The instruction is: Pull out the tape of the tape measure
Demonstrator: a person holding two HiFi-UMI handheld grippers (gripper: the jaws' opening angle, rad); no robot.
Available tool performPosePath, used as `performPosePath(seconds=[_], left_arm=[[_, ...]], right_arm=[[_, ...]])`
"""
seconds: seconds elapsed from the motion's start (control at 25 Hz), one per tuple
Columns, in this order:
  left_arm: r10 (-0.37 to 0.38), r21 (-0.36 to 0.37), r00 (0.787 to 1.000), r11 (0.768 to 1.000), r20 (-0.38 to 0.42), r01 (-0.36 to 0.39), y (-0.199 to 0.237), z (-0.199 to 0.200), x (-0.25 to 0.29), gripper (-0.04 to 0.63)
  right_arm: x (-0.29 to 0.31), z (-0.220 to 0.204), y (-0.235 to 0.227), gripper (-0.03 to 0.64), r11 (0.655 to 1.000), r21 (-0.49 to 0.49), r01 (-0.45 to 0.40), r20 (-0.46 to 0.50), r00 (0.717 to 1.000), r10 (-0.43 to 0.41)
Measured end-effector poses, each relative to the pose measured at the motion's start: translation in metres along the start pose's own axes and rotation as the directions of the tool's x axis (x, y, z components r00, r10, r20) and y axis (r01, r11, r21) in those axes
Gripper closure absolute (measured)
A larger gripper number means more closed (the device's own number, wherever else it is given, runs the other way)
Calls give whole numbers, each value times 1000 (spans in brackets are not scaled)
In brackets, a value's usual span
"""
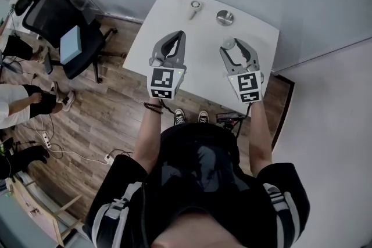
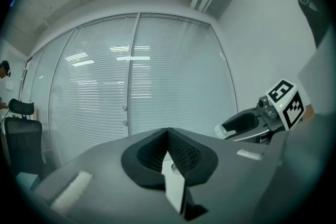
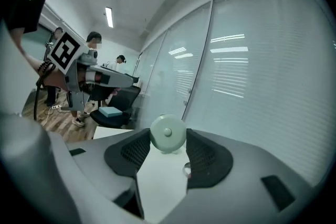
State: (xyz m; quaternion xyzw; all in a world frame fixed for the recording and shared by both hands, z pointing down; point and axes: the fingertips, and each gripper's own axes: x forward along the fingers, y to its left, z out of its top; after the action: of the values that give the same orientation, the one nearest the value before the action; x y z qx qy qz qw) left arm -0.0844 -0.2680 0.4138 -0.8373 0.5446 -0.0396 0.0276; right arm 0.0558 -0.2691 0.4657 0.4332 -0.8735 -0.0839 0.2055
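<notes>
- Left of the table (image 1: 157, 17) and well apart from it stands a black chair (image 1: 52, 14), with a pale blue box (image 1: 72, 45) on its seat.
- Over the table's near left part hangs the left gripper (image 1: 182, 33), pointing toward the table's far edge. Its own view shows the jaws shut tip to tip, with nothing between them.
- Under the table's near edge, the person's shoes (image 1: 189, 117) stand on the wood floor.
- Near the table's far edge lies a small ring (image 1: 195, 7), ahead of the left gripper and apart from it.
- Just right of the ring, also near the table's far edge, lies a grey disc (image 1: 225, 17).
- Over the table's near right part hangs the right gripper (image 1: 234, 43), side by side with the left one and apart from it.
- Its jaws stand wide and press on either side of the tape measure (image 3: 168, 134), a round pale green case with a button at its middle. The case sits at the jaw tips, held over the table.
- In the head view the tape measure (image 1: 229, 43) shows as a pale spot between the right jaw tips, closer to the table's near edge than the disc is.
- Behind the table's far edge runs a glass wall with blinds (image 2: 142, 76).
</notes>
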Motion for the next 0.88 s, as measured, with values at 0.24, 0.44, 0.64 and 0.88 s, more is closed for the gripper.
performPosePath(seconds=[0.24,0.44,0.64,0.88], left_arm=[[-34,2,999,999,34,34,-8,8,-2,594],[-92,15,995,996,50,91,-21,16,-5,564],[-158,41,986,987,53,156,-34,22,-6,505],[-247,149,968,960,36,239,-59,28,-5,509]], right_arm=[[-9,25,-2,399,998,-58,9,46,999,-6],[-14,32,2,399,997,-77,-3,50,999,7],[-15,37,7,399,995,-101,-16,53,998,22],[-19,47,14,399,987,-150,-50,52,997,58]])
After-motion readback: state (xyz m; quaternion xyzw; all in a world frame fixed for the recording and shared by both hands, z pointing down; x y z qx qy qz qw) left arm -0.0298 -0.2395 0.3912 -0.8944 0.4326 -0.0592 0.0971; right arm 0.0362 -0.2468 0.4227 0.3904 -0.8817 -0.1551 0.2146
